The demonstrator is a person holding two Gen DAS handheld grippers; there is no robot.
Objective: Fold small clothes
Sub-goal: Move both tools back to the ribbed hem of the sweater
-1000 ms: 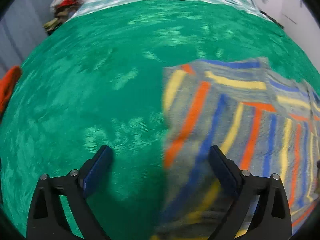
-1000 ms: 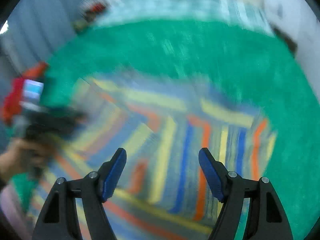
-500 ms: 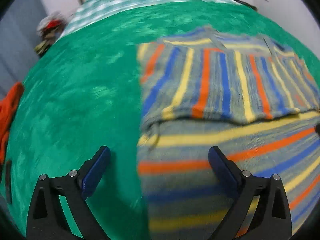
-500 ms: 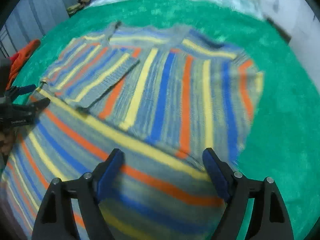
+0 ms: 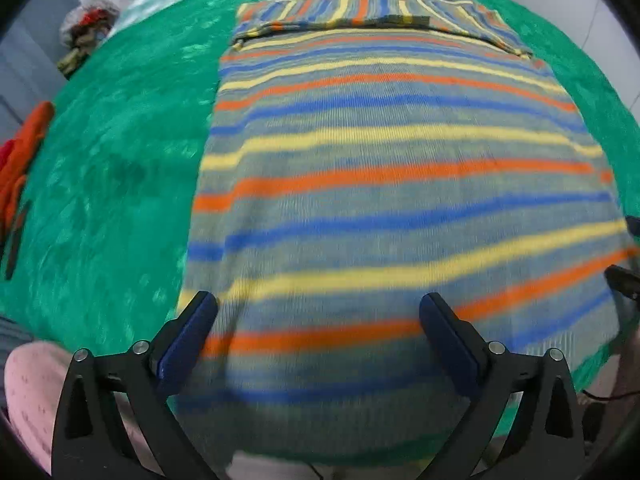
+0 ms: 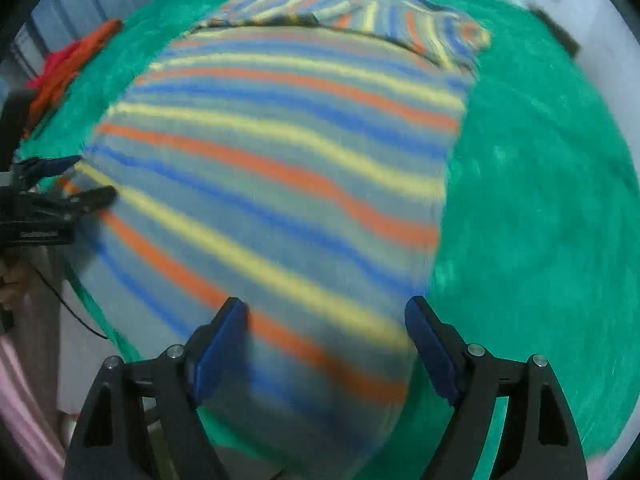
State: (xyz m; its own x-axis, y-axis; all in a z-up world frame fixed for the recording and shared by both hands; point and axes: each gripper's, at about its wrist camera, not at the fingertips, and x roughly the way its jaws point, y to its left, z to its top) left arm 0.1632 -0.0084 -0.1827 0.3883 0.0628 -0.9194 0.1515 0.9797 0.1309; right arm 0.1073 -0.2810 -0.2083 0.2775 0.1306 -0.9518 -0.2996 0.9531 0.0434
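Striped knit sweater (image 5: pixel 392 184) lay flat on green plush cover (image 5: pixel 116 168) of bed, body spread w/ bands of orange, blue, yellow on grey running across; ribbed knit texture visible. Sleeves folded inward at far end, over chest near neckline, stripes there running lengthwise, crosswise to body stripes. Near hem reached bed's near edge, blurred in both views. Cover looked fuzzy, mottled light/dark green. Left hand-held gripper (image 5: pixel 318 336) hung over sweater's near left part, black arms w/ blue pads wide apart, nothing pinched between, left pad at sweater's left edge. Right hand-held gripper (image 6: pixel 326 340) over near right part, jaws just opened further, stood wide, only cloth lying flat beneath, no grip; right pad at sweater's right edge over green. Left tool also seen at left rim of right wrist view (image 6: pixel 60 196), tips beside sweater's edge. Orange-red garment (image 5: pixel 20 152) lay on cover well left of sweater, apart from it. Bundle of mixed clothes (image 5: pixel 86 24) sat at far left corner, contents too small to sort. Pink sleeve (image 5: pixel 28 392) at lower left of left wrist view.
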